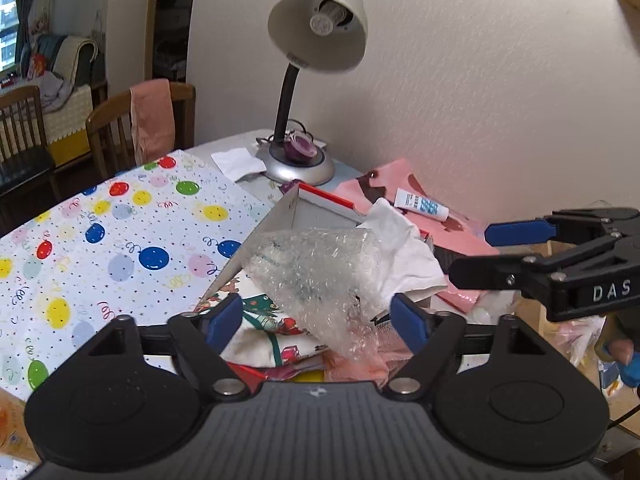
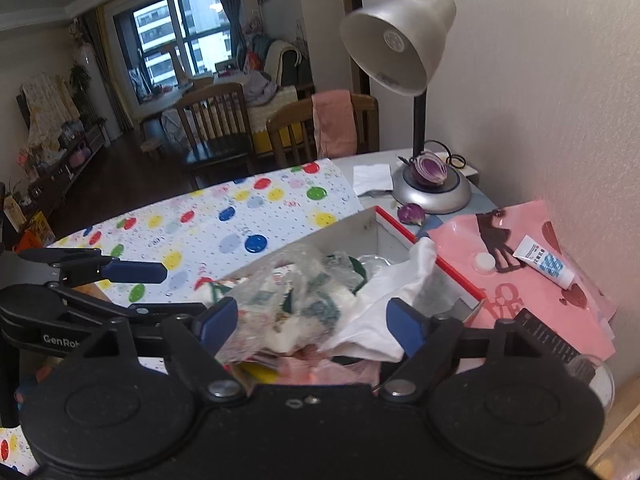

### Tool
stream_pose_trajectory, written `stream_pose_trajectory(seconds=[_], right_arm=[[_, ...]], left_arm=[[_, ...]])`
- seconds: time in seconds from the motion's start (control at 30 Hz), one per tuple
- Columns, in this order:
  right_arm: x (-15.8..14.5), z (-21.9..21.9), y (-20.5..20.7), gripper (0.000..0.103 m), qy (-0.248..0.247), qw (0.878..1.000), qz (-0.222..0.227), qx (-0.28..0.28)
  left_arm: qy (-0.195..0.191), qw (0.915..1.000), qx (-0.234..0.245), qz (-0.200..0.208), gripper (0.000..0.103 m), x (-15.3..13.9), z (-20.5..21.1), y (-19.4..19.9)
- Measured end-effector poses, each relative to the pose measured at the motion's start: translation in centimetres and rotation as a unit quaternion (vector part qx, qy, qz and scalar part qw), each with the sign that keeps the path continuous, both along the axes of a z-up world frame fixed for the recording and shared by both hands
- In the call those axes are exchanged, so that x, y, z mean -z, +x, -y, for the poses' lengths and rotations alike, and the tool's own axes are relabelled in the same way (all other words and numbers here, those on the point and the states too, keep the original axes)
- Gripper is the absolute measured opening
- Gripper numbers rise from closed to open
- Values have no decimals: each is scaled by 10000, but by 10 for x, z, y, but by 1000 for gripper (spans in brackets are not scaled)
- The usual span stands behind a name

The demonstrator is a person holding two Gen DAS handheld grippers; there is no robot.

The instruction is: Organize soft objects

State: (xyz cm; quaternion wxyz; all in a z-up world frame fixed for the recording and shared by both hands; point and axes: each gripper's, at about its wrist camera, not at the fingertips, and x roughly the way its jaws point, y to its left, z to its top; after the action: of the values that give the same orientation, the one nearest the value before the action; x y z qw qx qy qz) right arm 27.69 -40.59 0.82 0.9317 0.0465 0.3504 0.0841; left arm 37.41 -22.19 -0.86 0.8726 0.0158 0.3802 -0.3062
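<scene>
A white box with a red rim [image 1: 320,210] [image 2: 360,228] holds soft things: a sheet of clear bubble wrap [image 1: 320,276] [image 2: 296,292], a white cloth [image 1: 404,252] [image 2: 396,300] draped over its right edge, and a printed fabric [image 1: 272,320] underneath. My left gripper [image 1: 318,320] is open, its blue pads either side of the bubble wrap's near end, above the box. My right gripper [image 2: 312,324] is open above the box's near part, straddling the bubble wrap and white cloth. Each gripper shows in the other's view [image 1: 476,252] [image 2: 160,292].
A balloon-print sheet [image 1: 100,240] [image 2: 240,216] covers the table to the left. A desk lamp [image 1: 312,60] [image 2: 416,92] stands behind the box by the wall. A pink bag [image 2: 532,280] with a small tube [image 2: 546,266] lies to the right. Wooden chairs [image 2: 320,128] stand beyond the table.
</scene>
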Motion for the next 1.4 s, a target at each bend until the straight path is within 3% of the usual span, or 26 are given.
stream_pose_trajectory(seconds=[0.33,0.5,0.77,1.03,1.4], right_arm=[[-8,-30,-46,96,22,9982,516,294],[-11,-52,-67,102,-34,9959,856,284],[-16,-84,-87,103,-64,9923,1222,204],[-10,-107,-112,103,142,9914,1285,201],[-7,-130,-134,103,-5,9889,1469,213]], left_arm=[[-154,9990,-44,419,88,-21,-39,-32],[-204,9981,-112,579,100,-29,-61,-48],[-246,9963,-304,762,102,-38,-95,-77],[-195,9953,-397,860,103,-39,-120,-104],[-341,9937,-515,936,103,-40,-142,-137]])
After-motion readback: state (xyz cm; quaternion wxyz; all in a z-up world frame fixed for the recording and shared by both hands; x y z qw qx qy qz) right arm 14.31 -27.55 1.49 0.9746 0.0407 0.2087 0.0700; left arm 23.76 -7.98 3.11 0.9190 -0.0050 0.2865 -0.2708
